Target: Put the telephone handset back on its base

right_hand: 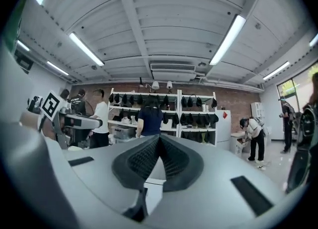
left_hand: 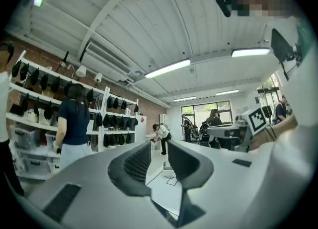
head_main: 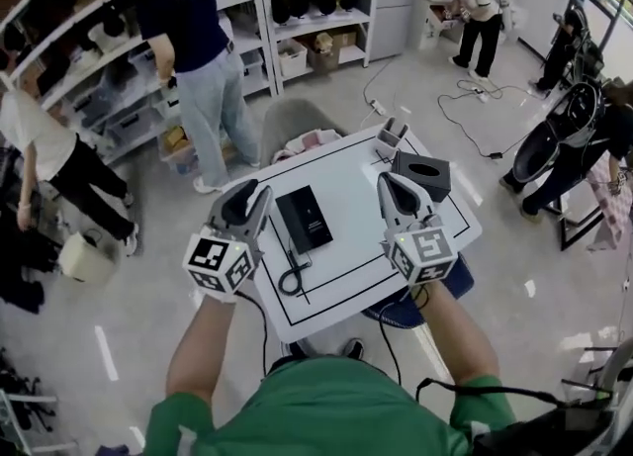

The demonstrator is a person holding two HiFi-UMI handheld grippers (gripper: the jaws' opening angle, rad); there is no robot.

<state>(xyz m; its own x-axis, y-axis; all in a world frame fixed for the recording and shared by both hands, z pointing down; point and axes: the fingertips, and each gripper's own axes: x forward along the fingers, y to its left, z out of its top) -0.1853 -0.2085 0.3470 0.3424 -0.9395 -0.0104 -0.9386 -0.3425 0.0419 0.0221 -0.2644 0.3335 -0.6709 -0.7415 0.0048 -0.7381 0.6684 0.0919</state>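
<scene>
Two grippers hang above the white table (head_main: 348, 246), the left gripper (head_main: 245, 199) slightly parted and empty, the right gripper (head_main: 392, 187) closed on nothing, with the black telephone (head_main: 305, 219) lying flat between them.

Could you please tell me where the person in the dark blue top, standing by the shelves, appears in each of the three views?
Head view: the person in the dark blue top is at the upper left, facing the shelves.
Left gripper view: at the left side, seen from behind.
Right gripper view: at the centre, seen from behind.
Shared landmark: the white shelving holding dark hats.
</scene>
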